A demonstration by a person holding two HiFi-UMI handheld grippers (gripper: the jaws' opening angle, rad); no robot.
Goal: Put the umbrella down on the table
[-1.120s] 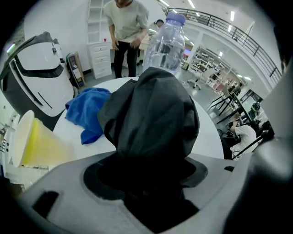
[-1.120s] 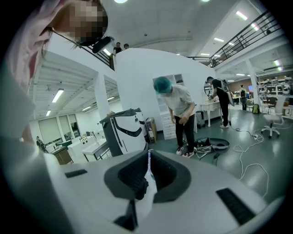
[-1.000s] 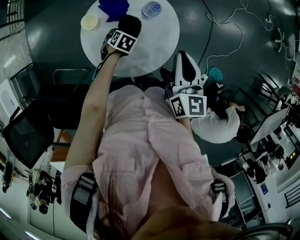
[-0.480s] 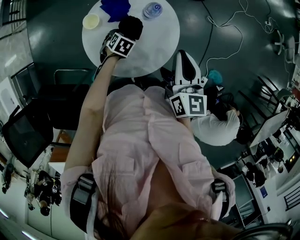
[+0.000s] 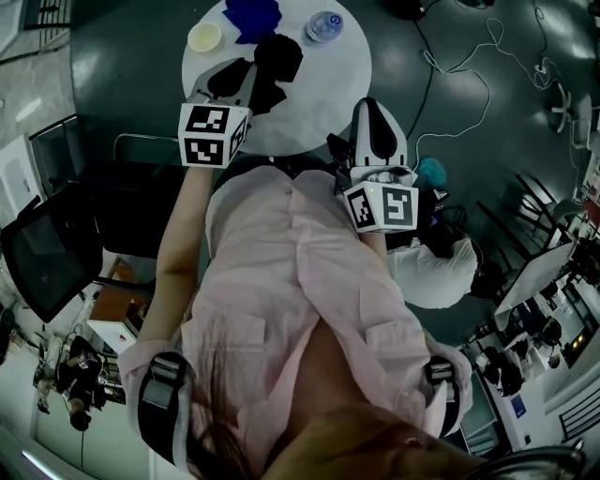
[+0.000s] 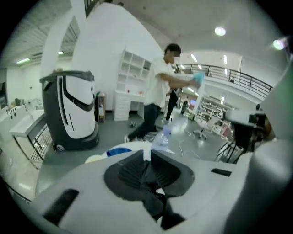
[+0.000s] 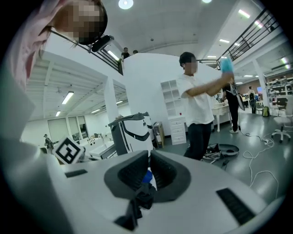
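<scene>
The blue umbrella (image 5: 251,17) lies folded at the far edge of the round white table (image 5: 319,94); the left gripper view shows a strip of it (image 6: 118,151) over the gripper's body. My left gripper (image 5: 258,70) hangs raised above the table's near half, apart from the umbrella. Its jaws (image 6: 147,155) are closing, almost together, with nothing between them. My right gripper (image 5: 375,117) is held at the table's near right edge, shut and empty (image 7: 149,161).
A pale yellow cup (image 5: 203,37) and a water bottle (image 5: 323,25) stand beside the umbrella. A black chair (image 5: 47,262) is at the left. Cables (image 5: 459,84) run over the floor. A person in white stands beyond the table, near a white machine (image 6: 73,109).
My left gripper has lifted off the table toward the camera and its jaws have drawn together. The umbrella stays on the table. The right gripper has kept still.
</scene>
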